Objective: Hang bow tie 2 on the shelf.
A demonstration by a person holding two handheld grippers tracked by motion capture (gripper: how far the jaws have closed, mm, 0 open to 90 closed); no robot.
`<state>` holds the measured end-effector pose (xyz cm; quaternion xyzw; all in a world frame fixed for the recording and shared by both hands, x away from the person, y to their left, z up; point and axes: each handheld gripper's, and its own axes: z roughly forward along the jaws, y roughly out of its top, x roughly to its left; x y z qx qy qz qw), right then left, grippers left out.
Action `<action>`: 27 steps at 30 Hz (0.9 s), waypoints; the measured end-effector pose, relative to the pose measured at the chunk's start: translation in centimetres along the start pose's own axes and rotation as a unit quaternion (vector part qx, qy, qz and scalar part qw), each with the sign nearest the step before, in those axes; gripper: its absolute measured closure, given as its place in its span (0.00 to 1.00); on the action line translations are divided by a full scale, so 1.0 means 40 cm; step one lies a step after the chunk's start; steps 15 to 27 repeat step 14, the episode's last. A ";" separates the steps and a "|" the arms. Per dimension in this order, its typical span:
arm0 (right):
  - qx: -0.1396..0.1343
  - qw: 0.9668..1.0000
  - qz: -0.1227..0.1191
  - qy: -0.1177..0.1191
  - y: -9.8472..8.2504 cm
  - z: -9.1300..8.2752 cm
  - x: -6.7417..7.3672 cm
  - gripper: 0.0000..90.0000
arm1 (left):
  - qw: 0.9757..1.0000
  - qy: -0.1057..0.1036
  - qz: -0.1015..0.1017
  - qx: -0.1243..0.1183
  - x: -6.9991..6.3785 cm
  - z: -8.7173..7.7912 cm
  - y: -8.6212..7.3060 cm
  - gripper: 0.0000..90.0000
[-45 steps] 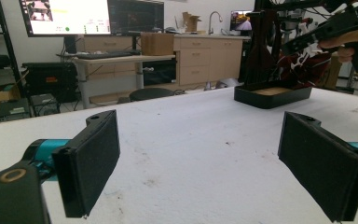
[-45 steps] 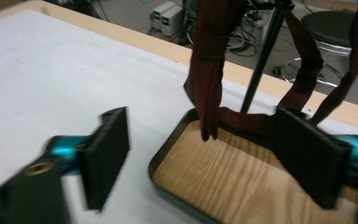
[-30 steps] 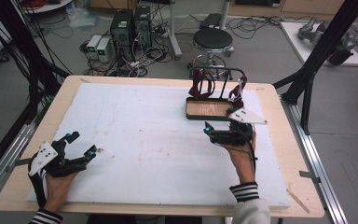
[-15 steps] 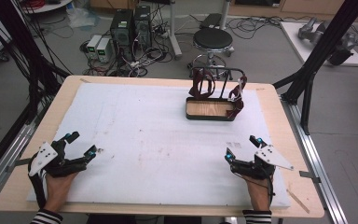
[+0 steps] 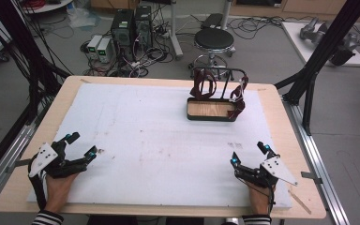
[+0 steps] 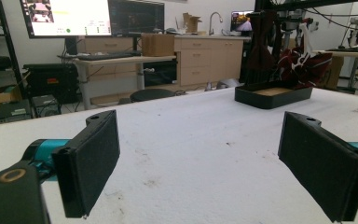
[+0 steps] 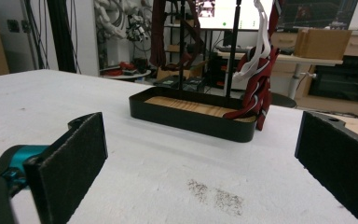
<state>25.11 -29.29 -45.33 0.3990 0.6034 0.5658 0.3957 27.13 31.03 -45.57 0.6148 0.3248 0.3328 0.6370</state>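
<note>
Both claws, left [image 5: 78,146] and right [image 5: 250,153], rest spread and empty on the tabletop [image 5: 159,140], so the rack [image 5: 217,96] of what look like ribbons seems finished.

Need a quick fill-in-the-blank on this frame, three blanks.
1. Both grippers, left gripper and right gripper, have their jaws ____.
2. The dark red straps hang from a black metal ____ over the black wood-floored tray.
3. That tray sits nearer the ____ gripper.

Missing words: open; rack; right
</note>
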 end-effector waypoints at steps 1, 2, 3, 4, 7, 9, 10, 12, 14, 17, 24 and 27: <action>-0.003 1.000 0.000 -0.002 -0.001 0.000 0.000 0.01 | 1.000 0.000 0.000 0.000 0.000 0.000 0.000 0.15; -0.003 1.000 0.000 -0.001 -0.001 0.000 0.000 0.01 | 1.000 0.000 0.000 0.000 0.000 0.000 0.000 0.15; -0.001 1.000 0.003 -0.002 -0.001 -0.001 0.000 0.01 | 1.000 0.000 0.000 0.000 0.000 0.000 0.000 0.15; -0.003 1.000 0.004 -0.003 -0.001 -0.001 -0.001 0.01 | 1.000 0.000 0.000 0.000 0.000 0.000 0.000 0.15; -0.008 1.000 0.004 -0.001 -0.003 -0.003 -0.003 0.01 | 1.000 0.000 0.000 0.001 0.000 0.000 0.000 0.15; -0.005 1.000 0.004 0.001 -0.003 -0.002 -0.001 0.02 | 1.000 0.000 0.000 0.000 0.000 0.000 0.000 0.15; -0.005 1.000 0.003 0.002 -0.003 -0.001 -0.002 0.01 | 1.000 0.000 0.000 0.000 0.000 0.000 0.000 0.15; -0.002 1.000 0.005 0.005 -0.002 0.000 -0.003 0.01 | 1.000 0.000 0.000 0.000 0.000 0.000 0.000 0.15; -0.003 1.000 0.006 0.003 -0.002 0.000 -0.003 0.01 | 1.000 0.001 -0.002 -0.001 0.001 0.000 0.000 0.15; -0.003 1.000 0.006 0.003 -0.002 0.000 -0.003 0.01 | 1.000 0.001 -0.002 -0.001 0.001 0.000 0.000 0.15; -0.003 1.000 0.006 0.003 -0.002 0.000 -0.003 0.01 | 1.000 0.001 -0.002 -0.001 0.001 0.000 0.000 0.15; -0.003 1.000 0.006 0.003 -0.002 0.000 -0.003 0.01 | 1.000 0.001 -0.002 -0.001 0.001 0.000 0.000 0.15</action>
